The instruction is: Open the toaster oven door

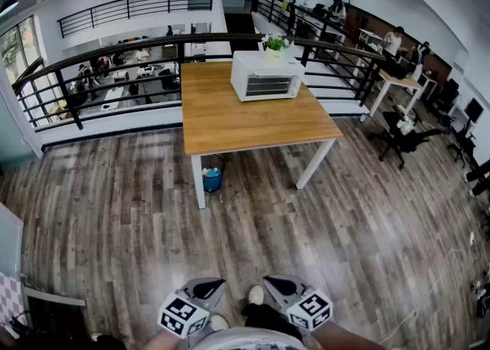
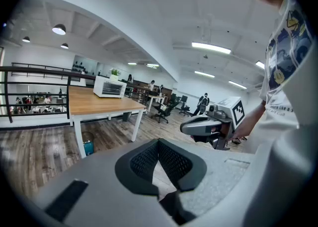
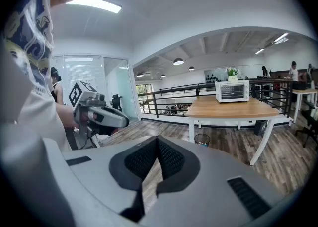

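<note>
left gripper (image 1: pixel 205 290) closed, empty | right gripper (image 1: pixel 280 288) closed, empty | toaster oven (image 1: pixel 267 76) door shut, on tabletop (image 1: pixel 230 120) | well apart from both grippers

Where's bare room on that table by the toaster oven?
The wooden tabletop is bare in front of the white toaster oven and across the whole left half. It is crowded only at the far edge, where oven and green potted plant sit close to the black railing.

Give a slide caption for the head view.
White toaster oven, door closed, on a rectangular wooden table; left gripper and right gripper far back.
</note>
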The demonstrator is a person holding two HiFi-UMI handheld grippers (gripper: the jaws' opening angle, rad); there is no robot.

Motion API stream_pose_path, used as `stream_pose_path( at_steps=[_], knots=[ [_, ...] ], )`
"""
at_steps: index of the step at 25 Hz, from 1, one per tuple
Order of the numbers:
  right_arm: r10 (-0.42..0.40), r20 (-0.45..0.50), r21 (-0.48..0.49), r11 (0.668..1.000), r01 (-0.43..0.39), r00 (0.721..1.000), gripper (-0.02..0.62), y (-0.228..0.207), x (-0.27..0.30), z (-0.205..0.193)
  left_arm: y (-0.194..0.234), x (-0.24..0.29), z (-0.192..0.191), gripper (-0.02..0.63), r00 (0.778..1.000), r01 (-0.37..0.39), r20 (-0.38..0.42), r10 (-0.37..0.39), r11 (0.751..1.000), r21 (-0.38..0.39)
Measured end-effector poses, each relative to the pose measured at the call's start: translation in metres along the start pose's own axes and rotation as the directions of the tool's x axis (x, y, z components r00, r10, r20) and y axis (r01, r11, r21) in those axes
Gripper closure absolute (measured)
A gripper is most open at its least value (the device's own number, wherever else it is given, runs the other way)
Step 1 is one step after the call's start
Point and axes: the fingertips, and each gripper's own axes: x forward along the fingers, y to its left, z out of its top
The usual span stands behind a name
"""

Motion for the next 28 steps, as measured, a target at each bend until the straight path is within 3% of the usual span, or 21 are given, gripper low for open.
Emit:
stream_pose_path(
  at_steps=[8, 14, 16, 18, 20, 28],
  knots=[
    [0.019, 0.048, -0.032, 0.999, -0.017, 0.999, 0.597, -0.062, 0.008, 0.024, 0.012, 0.042, 0.036, 0.603, 0.999, -0.047, 0.022, 0.047, 0.999, 0.015],
    [-0.028, 0.095, -0.003, 1.000, 0.029, 0.995, 0.594, -0.123, 0.004, 0.056, 0.024, 0.096, 0.076, 0.603, 0.998, -0.055, 0.006, 0.055, 0.997, 0.046],
    [-0.057, 0.105, 0.004, 0.998, 0.057, 0.993, 0.552, -0.149, 0.002, 0.066, 0.030, 0.116, 0.092, 0.603, 0.998, -0.061, 0.011, 0.060, 0.996, 0.060],
    [-0.082, 0.137, -0.011, 0.996, 0.085, 0.987, 0.438, -0.179, 0.001, 0.077, 0.034, 0.138, 0.107, 0.603, 0.998, -0.057, 0.018, 0.056, 0.996, 0.066],
    [-0.099, 0.149, -0.016, 0.995, 0.103, 0.984, 0.412, -0.209, -0.001, 0.083, 0.036, 0.162, 0.118, 0.603, 0.999, -0.046, 0.023, 0.045, 0.997, 0.068],
    [-0.143, 0.189, 0.012, 0.990, 0.143, 0.972, 0.425, -0.293, 0.012, 0.092, 0.045, 0.223, 0.150, 0.603, 1.000, -0.017, 0.019, 0.016, 0.998, 0.058]
  ],
)
